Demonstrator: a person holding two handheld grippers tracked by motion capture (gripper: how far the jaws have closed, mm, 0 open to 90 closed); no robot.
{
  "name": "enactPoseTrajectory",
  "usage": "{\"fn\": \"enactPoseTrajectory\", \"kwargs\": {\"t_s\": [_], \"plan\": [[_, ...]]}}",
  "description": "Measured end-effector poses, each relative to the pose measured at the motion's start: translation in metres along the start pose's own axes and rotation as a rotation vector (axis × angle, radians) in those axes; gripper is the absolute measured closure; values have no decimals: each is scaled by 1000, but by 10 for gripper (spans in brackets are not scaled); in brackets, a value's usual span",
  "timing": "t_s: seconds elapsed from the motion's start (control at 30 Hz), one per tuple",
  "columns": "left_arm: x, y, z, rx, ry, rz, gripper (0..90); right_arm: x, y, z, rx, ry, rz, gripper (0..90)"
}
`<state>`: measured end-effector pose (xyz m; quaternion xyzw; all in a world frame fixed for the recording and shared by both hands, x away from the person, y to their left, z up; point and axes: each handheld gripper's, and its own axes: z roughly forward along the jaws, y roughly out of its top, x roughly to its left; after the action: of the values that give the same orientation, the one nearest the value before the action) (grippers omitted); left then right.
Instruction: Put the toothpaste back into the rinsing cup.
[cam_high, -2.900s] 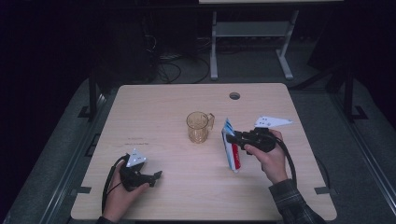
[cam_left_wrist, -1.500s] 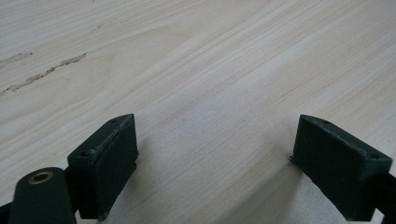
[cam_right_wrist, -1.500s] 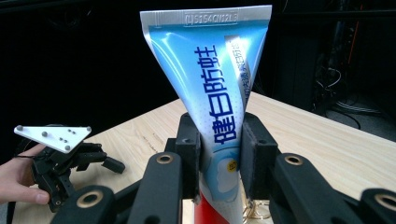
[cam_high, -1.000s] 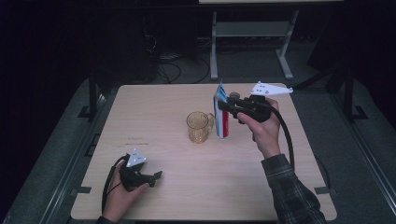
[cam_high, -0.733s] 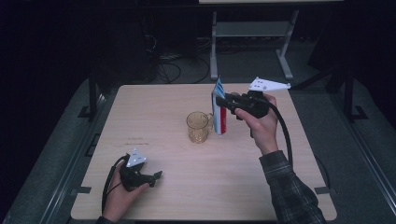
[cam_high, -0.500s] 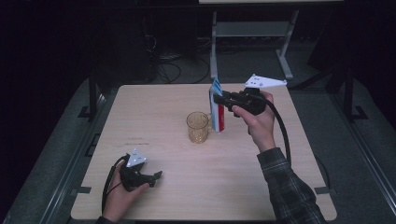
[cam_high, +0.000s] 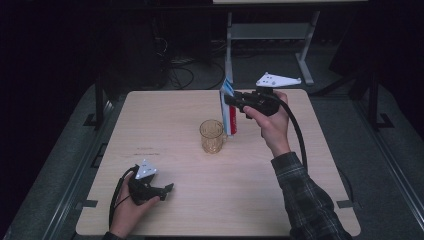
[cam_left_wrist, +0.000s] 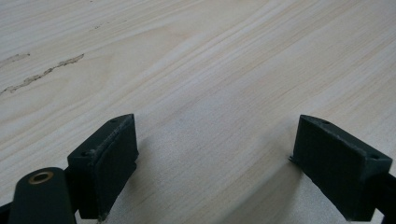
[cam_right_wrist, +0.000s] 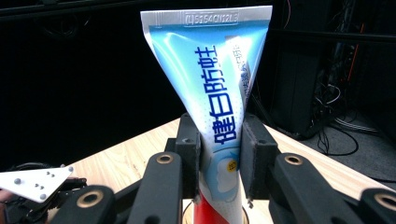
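My right gripper (cam_high: 228, 101) is shut on a toothpaste tube (cam_high: 232, 121), which it holds upright in the air with the crimped end on top and the red end down. In the right gripper view the black pads clamp the blue-and-white tube (cam_right_wrist: 215, 88) at its middle. A clear amber glass mug (cam_high: 212, 136) stands at the table's middle, and the tube's lower end hangs just to the right of its rim, beyond it. My left gripper (cam_high: 166, 189) rests on the table near the front left, its jaws open over bare wood (cam_left_wrist: 224, 158).
The light wooden table (cam_high: 165, 115) has bare room on the left and in front of the mug. Behind the table's far edge stands a metal frame (cam_high: 270, 32), with cables on the dark floor. A cable trails from each gripper.
The right hand has carried the tube from low over the front right of the table up and away to beside the mug, then drifted slightly left. The left gripper has stayed put.
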<state>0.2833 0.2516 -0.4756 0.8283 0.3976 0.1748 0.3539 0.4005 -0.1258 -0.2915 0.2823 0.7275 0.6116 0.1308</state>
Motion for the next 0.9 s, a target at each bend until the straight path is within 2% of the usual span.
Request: {"fn": "enactPoseTrajectory", "kwargs": {"t_s": [0.5, 0.9], "plan": [[0, 0, 0, 1, -2, 3, 128, -2, 12, 23, -6, -4, -3, 712], [-1, 0, 0, -2, -10, 4, 128, -7, 6, 41, -2, -7, 21, 713]]}}
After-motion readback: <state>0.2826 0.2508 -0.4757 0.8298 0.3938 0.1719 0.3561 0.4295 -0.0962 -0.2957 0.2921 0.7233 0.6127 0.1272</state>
